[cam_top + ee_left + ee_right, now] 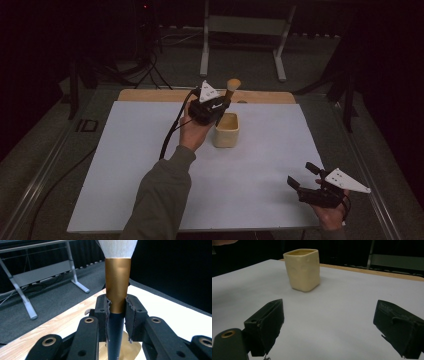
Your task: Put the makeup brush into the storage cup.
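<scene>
So the left gripper had the brush clamped upright over the cup, not in yet, while the right gripper sat wide open and empty.

Plain cream-yellow square ceramic cup; round makeup brush with white bristles, copper-gold metal ferrule, dark navy handle; matte black gripper fingers; pale lilac-white paper sheet over light wood-grain counter.

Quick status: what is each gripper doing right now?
Left gripper: shut on the makeup brush, above the cream cup.
Right gripper: open, holding nothing.
</scene>
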A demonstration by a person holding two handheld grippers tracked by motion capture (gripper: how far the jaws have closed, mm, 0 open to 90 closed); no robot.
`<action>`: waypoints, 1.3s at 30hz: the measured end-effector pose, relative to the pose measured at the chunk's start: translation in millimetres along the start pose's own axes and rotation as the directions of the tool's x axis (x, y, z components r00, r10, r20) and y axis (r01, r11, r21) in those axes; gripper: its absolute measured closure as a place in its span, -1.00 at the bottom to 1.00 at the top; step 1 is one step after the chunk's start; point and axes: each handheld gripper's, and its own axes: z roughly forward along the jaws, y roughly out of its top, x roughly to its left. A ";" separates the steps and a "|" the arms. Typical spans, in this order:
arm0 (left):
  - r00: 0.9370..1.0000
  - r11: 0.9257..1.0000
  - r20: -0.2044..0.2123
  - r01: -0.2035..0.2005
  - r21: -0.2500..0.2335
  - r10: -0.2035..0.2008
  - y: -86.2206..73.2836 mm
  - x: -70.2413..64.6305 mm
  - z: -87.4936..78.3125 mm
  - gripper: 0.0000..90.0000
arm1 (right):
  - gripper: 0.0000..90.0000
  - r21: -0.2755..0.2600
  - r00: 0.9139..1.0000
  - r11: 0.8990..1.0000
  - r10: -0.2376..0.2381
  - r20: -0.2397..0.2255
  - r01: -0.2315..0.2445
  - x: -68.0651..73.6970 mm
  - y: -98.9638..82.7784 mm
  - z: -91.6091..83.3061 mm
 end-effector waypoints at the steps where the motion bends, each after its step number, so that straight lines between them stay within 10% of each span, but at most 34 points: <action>1: 1.000 1.000 0.000 0.000 0.001 0.000 0.1 -0.3 0.9 0.65 | -0.79 -0.001 1.000 1.000 0.000 0.001 0.000 -0.1 0.0 -0.1; 39: 1.000 0.999 0.008 0.009 0.033 -0.009 -5.6 -3.6 19.2 0.65 | -0.79 -0.004 1.000 1.000 0.001 0.000 -0.001 -0.7 0.0 -0.7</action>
